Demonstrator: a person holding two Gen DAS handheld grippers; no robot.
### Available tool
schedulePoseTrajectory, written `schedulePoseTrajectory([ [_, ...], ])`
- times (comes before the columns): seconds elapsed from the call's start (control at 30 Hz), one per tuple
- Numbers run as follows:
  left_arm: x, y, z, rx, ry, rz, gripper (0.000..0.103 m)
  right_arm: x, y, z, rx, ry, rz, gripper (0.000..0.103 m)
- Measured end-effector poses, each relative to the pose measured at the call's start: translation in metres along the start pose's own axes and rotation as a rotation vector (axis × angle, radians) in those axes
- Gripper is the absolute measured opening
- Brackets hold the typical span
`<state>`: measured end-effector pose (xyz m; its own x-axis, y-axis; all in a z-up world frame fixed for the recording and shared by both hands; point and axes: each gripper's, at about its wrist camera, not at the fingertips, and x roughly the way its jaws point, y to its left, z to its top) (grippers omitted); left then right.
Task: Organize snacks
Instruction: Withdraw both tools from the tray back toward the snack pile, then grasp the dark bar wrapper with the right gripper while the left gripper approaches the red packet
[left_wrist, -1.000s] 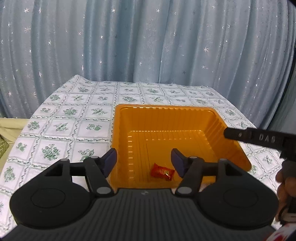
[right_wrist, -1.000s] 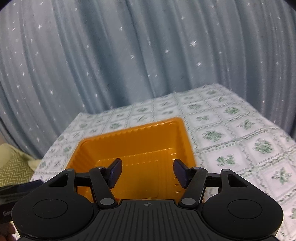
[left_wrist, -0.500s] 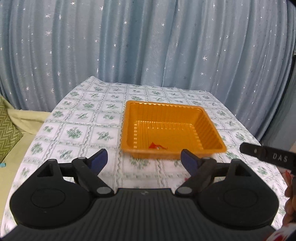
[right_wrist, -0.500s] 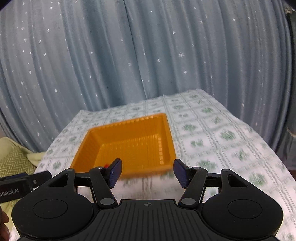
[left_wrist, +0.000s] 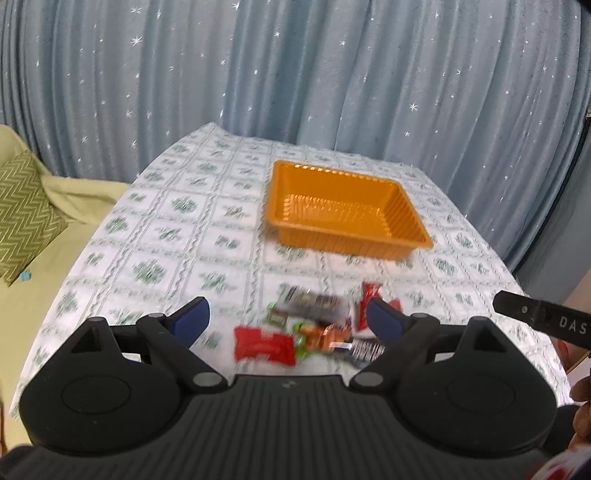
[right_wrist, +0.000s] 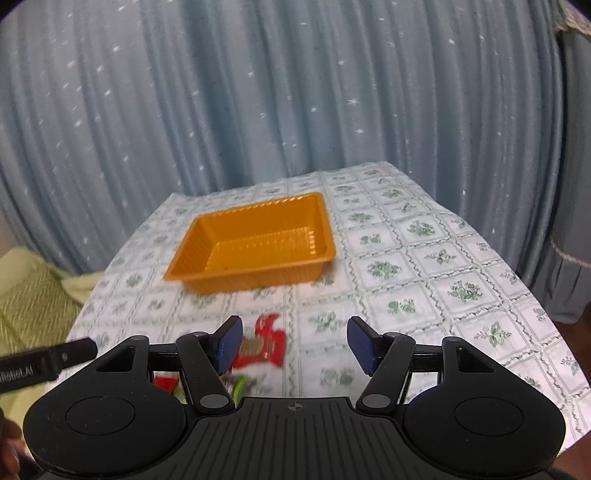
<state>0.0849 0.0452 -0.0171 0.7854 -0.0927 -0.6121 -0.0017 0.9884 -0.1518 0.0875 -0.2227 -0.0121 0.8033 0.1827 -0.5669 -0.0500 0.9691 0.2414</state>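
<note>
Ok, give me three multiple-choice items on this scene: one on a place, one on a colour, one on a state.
1. Where do the loose snacks lie?
A. on the tablecloth, nearer the camera than the tray
B. on the cushion
C. behind the tray

2. What colour is the tray?
A. blue
B. orange
C. white

3. How do the jaws of the left gripper stand?
A. shut on a wrapper
B. shut on the tray rim
C. open, holding nothing

Answers:
1 A, the pile sits on the cloth in front of the tray.
2 B, its walls and floor are orange throughout.
3 C, the jaws have just been opening and stand wide apart, clear of the snacks beneath.
</note>
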Motion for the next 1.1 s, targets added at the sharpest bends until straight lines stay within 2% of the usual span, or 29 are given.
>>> schedulePoseTrajectory([
  [0.23, -0.015, 0.012, -0.022, 0.010, 0.032, 0.025, 0.091, -0.009, 0.006, -0.027, -0.031, 0.042, 0.013, 0.064],
  [0.5, -0.014, 0.019, -0.029, 0.007, 0.045, 0.032, 0.091, -0.004, 0.012, -0.034, -0.044, 0.068, 0.041, 0.064],
  [0.9, 0.003, 0.021, -0.037, 0.044, 0.097, 0.041, 0.091, 0.014, 0.012, -0.046, -0.083, 0.120, 0.066, 0.064],
  [1.1, 0.018, 0.028, -0.038, 0.081, 0.119, 0.047, 0.091, 0.033, 0.018, -0.046, -0.177, 0.128, 0.124, 0.064],
])
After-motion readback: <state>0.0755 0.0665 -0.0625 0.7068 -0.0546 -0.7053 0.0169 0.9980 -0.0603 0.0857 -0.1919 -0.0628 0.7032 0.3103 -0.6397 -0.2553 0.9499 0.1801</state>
